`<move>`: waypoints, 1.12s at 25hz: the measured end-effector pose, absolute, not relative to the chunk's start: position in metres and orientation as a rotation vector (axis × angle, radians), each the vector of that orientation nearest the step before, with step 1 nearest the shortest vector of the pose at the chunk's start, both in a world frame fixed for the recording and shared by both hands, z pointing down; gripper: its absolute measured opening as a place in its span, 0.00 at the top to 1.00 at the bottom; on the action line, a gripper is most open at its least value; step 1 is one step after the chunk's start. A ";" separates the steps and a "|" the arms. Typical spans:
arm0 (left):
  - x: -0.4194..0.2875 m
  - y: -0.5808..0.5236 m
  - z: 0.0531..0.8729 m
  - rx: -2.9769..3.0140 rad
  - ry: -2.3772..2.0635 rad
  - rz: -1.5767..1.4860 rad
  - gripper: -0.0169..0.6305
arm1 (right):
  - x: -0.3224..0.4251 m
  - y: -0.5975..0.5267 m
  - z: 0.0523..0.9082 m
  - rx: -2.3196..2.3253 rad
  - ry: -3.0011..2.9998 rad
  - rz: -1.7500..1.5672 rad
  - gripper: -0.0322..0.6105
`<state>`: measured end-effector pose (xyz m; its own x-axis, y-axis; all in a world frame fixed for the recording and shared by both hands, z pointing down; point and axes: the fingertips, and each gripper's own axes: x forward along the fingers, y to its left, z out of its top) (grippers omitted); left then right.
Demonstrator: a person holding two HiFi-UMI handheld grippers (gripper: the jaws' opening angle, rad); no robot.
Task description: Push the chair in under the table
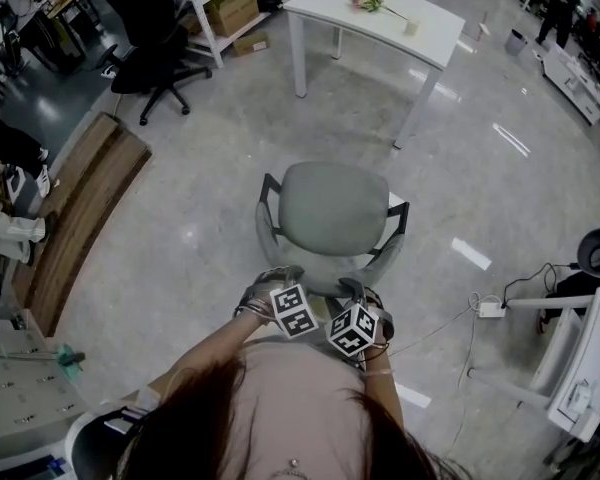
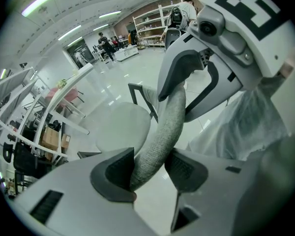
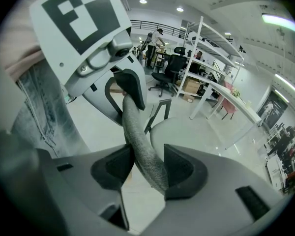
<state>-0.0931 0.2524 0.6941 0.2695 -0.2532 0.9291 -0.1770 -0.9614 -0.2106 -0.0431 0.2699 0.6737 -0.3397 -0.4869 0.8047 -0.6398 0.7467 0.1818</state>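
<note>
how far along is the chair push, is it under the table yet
Not yet. Done: left gripper and right gripper each clamp the backrest edge of the chair. In hand: it stands on open floor, facing the white table. Left: nearly the whole push.

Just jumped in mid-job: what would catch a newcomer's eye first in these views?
The grey chair stands alone mid-floor in the head view, clearly apart from the white table beyond it, which carries a flower. Just in front of the person, the left gripper and right gripper sit side by side, each with its fingers closed on the top rim of the chair's backrest.
</note>
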 end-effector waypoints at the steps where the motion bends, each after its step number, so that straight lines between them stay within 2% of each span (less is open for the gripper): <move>1: -0.092 0.250 0.694 -2.450 0.416 -1.817 0.67 | -0.042 0.268 0.674 0.850 -2.007 0.204 0.65; 28: -0.086 0.212 0.694 -2.420 0.502 -1.860 0.66 | -0.035 0.231 0.671 0.834 -2.023 0.179 0.65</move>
<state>-0.0858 0.2115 0.6937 0.2247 -0.2833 0.9324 -0.2248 -0.9461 -0.2333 -0.0351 0.2312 0.6707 -0.3563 -0.4886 0.7964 -0.6208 0.7608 0.1891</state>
